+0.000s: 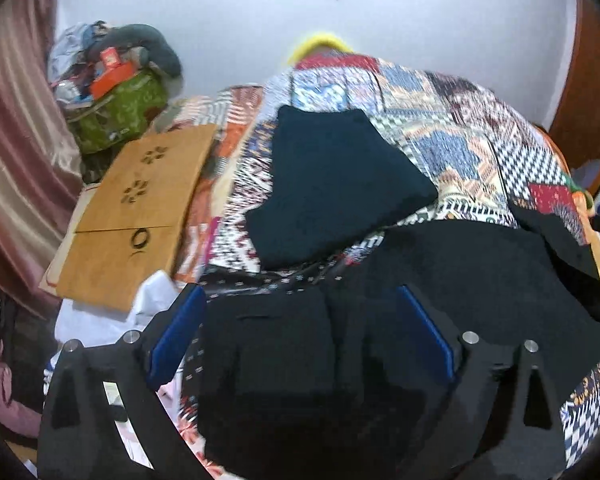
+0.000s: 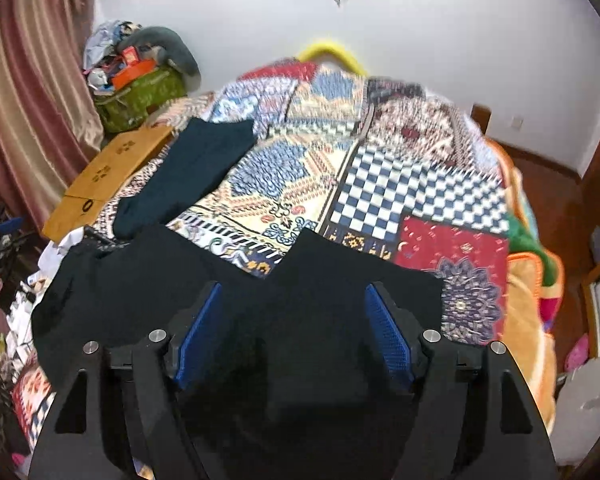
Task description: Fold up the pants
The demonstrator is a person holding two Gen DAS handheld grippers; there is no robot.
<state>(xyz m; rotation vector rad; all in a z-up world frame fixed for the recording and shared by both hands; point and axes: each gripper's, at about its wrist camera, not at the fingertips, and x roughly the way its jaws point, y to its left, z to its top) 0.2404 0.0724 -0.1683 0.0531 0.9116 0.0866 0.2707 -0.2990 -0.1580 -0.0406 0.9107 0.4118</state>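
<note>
Black pants (image 1: 460, 280) lie spread across the near edge of a patchwork bedspread (image 1: 440, 120); they also show in the right wrist view (image 2: 148, 280). My left gripper (image 1: 300, 296) is open, its blue pads (image 1: 180, 332) wide apart above the pants' waist end with a pocket slit. My right gripper (image 2: 294, 292) is open over the other part of the pants, near a notch in their far edge. Neither holds cloth. A folded dark teal garment (image 1: 332, 184) lies further up the bed, and it shows in the right wrist view (image 2: 188, 176).
A wooden lap board (image 1: 140, 208) lies on the bed's left side. A green bag (image 1: 120, 112) heaped with clutter stands by the pink curtain (image 1: 12, 140). A yellow item (image 2: 332, 52) is at the bed's far end. An orange blanket (image 2: 528, 312) hangs at the right edge.
</note>
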